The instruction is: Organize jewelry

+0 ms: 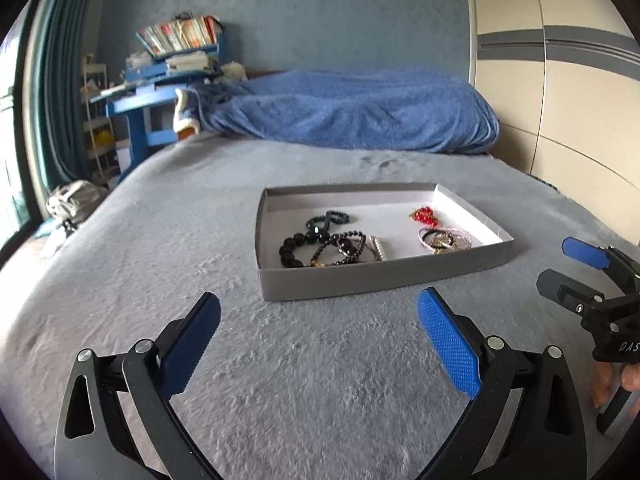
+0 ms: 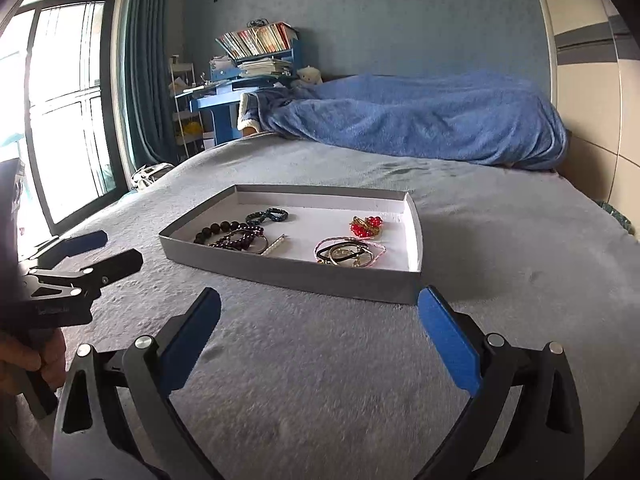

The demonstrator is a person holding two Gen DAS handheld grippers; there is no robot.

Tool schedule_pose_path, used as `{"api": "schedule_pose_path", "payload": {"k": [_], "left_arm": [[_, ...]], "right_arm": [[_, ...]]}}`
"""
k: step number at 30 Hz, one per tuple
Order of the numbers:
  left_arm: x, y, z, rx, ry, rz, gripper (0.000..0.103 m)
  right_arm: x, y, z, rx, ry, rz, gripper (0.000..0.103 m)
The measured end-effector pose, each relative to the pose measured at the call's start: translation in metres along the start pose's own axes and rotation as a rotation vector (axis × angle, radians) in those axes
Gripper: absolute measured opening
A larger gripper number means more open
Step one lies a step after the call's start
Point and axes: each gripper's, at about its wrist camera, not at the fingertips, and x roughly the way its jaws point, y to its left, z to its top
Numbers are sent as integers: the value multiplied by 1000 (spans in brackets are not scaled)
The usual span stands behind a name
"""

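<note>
A shallow grey tray lies on the grey bed cover. In it lie black bead bracelets, a dark blue bracelet, a red bead piece and pink and gold bangles. My left gripper is open and empty, a little short of the tray's near wall. My right gripper is open and empty, near the tray's right front corner. Each gripper shows in the other's view, the right one and the left one.
A rumpled blue blanket lies across the far end of the bed. A blue desk with books stands at the back left. A wardrobe is on the right, a window on the left.
</note>
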Motion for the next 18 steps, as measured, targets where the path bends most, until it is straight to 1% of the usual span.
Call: {"api": "schedule_pose_path", "payload": {"k": [3,5,10,18], "left_arm": [[-10,-3,-4,13,-32,9,98],[-12,-5,-6,16,-32,10,98],[-16,-4,-8,13,-41,5,98],[-18,-6,-10,26,-55,3,98]], "right_arm": [[-10,4,-4,-16,-29,-13,98],[-15,8,-5,-35,-52,-25,98],[-17,15,-5,-66,-66,-37,98],[-20,-2,-6,19,-69,-43,98]]}}
